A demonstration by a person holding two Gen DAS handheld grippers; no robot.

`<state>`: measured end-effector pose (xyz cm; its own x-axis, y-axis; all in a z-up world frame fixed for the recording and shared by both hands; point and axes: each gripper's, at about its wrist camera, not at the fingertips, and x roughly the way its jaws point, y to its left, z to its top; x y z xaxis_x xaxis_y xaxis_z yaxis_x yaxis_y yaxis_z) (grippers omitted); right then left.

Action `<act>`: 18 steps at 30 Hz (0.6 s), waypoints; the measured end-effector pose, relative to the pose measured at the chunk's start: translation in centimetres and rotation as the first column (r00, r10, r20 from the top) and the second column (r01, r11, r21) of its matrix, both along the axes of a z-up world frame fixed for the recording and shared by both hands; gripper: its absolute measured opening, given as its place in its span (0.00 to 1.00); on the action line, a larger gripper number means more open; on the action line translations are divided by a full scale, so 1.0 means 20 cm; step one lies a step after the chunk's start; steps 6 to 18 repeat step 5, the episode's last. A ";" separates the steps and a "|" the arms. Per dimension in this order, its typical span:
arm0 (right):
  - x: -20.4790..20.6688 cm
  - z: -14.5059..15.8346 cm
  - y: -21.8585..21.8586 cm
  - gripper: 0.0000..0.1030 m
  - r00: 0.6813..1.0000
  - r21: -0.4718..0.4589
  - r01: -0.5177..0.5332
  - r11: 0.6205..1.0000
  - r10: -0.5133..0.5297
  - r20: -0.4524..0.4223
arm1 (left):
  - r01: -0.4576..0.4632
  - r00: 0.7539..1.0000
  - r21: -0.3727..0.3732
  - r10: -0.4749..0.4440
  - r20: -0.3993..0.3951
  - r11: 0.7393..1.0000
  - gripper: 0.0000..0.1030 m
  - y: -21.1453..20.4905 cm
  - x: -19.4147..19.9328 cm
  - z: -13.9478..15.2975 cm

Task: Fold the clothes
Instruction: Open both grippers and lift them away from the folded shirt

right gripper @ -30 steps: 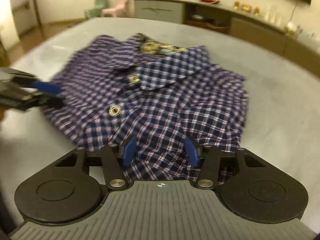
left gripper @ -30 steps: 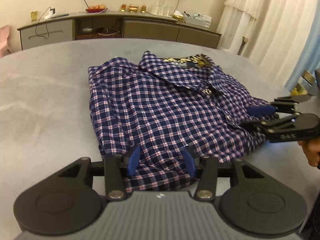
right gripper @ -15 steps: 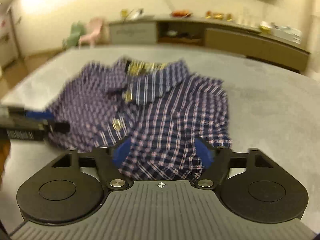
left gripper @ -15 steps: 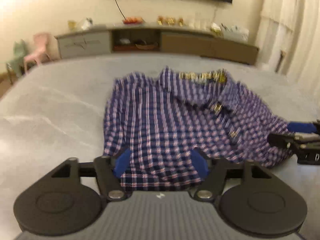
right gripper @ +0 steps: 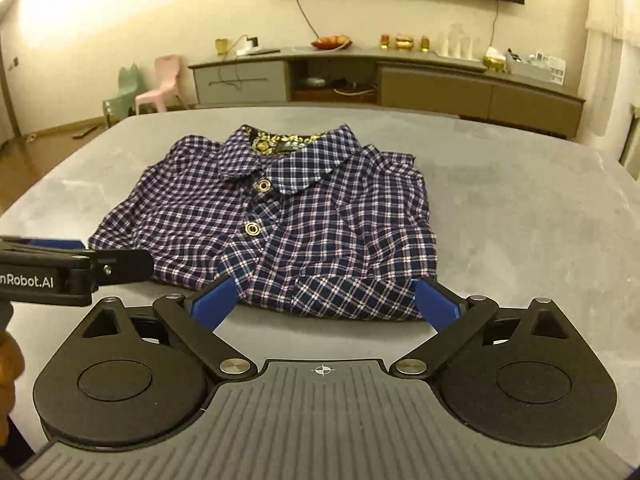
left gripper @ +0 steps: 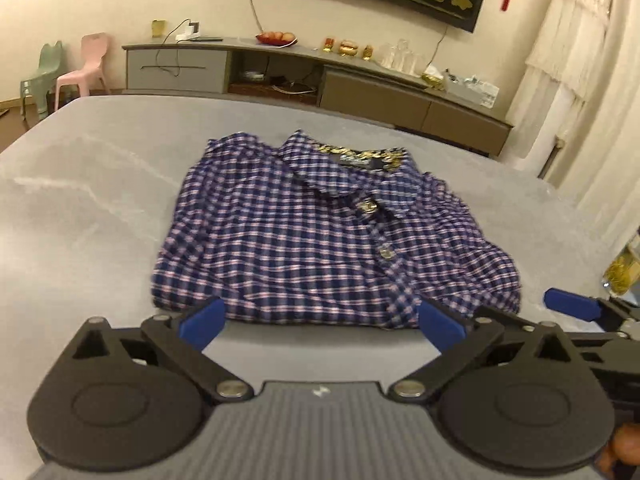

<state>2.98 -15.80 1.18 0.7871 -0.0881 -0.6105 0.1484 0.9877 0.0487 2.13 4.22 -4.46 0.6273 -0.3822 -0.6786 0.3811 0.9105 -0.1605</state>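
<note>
In your left wrist view, the plaid shirt (left gripper: 320,240) lies folded into a compact rectangle mid-frame on the grey counter (left gripper: 80,220), collar toward the top. A second ago your left hand-held gripper (left gripper: 320,322) had its blue fingers over the near hem; now it has drawn back, spread wide and empty, just short of that edge. In your right wrist view, the shirt (right gripper: 280,224) is centred, buttons up, and your right hand-held gripper (right gripper: 324,300) has likewise backed off the cloth, fingers apart and holding nothing. With both pulled clear and the shirt lying folded, this garment looks finished, judging by its shape.
</note>
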 end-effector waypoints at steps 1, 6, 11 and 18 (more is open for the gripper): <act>-0.01 0.00 0.00 0.91 1.000 0.002 0.004 1.000 -0.004 0.000 | 0.001 1.000 0.005 -0.001 0.002 1.000 1.00 -0.01 -0.01 0.00; -0.06 0.01 -0.02 0.91 1.000 0.012 0.019 1.000 -0.019 -0.002 | 0.029 1.000 0.033 -0.029 -0.011 0.999 1.00 -0.06 -0.04 0.00; -0.06 0.01 -0.02 0.91 1.000 0.012 0.019 1.000 -0.019 -0.002 | 0.029 1.000 0.033 -0.029 -0.011 0.999 1.00 -0.06 -0.04 0.00; -0.06 0.01 -0.02 0.91 1.000 0.012 0.019 1.000 -0.019 -0.002 | 0.029 1.000 0.033 -0.029 -0.011 0.999 1.00 -0.06 -0.04 0.00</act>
